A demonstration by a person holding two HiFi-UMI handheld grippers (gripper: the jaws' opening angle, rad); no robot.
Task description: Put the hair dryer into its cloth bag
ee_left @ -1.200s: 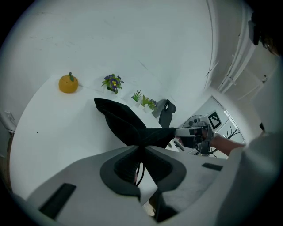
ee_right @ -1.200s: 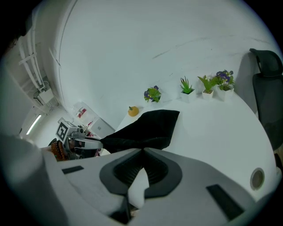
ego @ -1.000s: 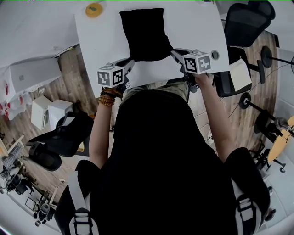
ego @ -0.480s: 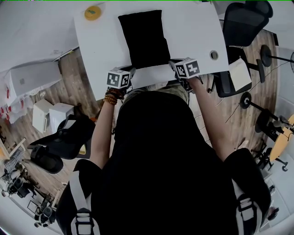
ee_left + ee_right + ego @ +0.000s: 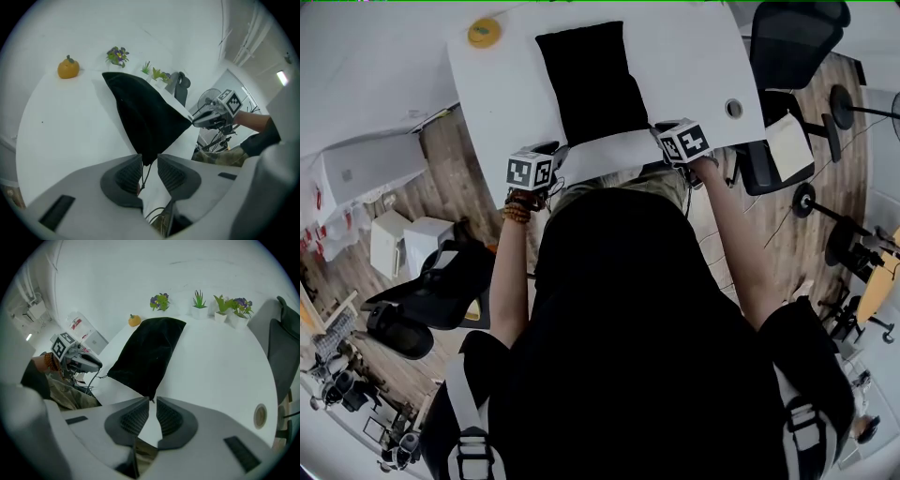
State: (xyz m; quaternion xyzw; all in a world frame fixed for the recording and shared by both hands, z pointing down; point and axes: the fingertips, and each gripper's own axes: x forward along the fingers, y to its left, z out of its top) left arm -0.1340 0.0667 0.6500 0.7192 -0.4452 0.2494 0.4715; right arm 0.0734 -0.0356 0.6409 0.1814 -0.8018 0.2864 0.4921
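The black cloth bag [image 5: 591,80] lies flat on the white table [image 5: 694,66], its mouth toward the near edge. No hair dryer shows in any view. My left gripper [image 5: 561,150] is at the bag's near left corner. In the left gripper view its jaws [image 5: 149,164] are opening. The bag [image 5: 145,117] ends at their tips and its thin drawstring [image 5: 144,176] hangs loose between the pads. My right gripper [image 5: 656,129] is at the near right corner. In the right gripper view it [image 5: 152,401] is shut, with the tip of the bag [image 5: 150,352] pinched at the fingertips.
A small orange pumpkin [image 5: 484,32] sits at the table's far left corner. Small potted plants [image 5: 199,301] line the far edge. A round cable hole [image 5: 733,109] is at the table's right. A black office chair [image 5: 797,37] stands to the right, boxes and bags on the floor to the left.
Both grippers have come down toward the table's near edge and the bag now lies flat. The left jaws have parted and let go of the bag's corner.
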